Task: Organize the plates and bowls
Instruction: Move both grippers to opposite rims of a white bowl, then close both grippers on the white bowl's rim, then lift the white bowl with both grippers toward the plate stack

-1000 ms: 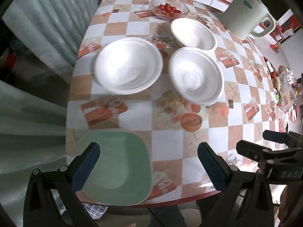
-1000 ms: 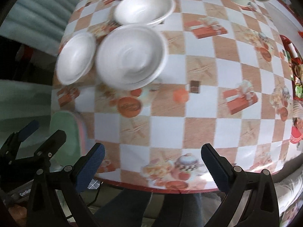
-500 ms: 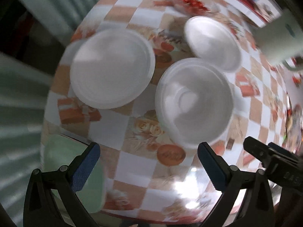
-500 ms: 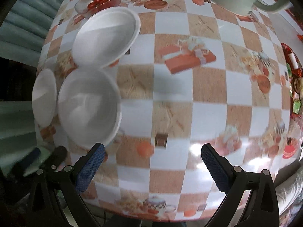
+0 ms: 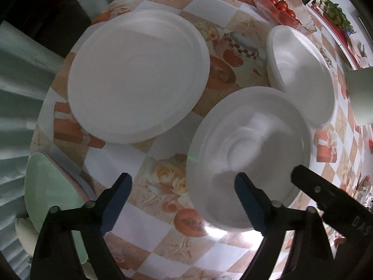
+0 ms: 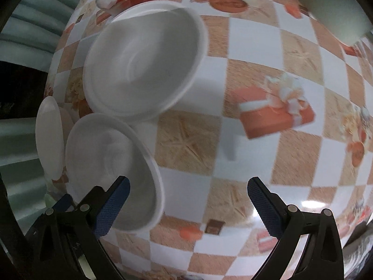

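Left gripper (image 5: 184, 198) closing astride the rim of the near white bowl (image 5: 249, 154), pads not yet touching. Right gripper (image 6: 188, 200) spread wide over bare tablecloth (image 6: 268, 163). Three white dishes; green plate (image 5: 51, 186) overhanging the edge

"DAS" is printed on the right claw (image 5: 331, 200).

Tablecloth (image 5: 235, 18): checked in white and tan, printed with red gift boxes, roses and starfish.
Dish of tomatoes (image 5: 283, 7): clear, on the tablecloth's far side, holding red cherry tomatoes.
Pale green jug (image 5: 360, 95): on the tablecloth, at its right edge.
Curtain (image 5: 21, 74): pale green, pleated, left of the tablecloth.
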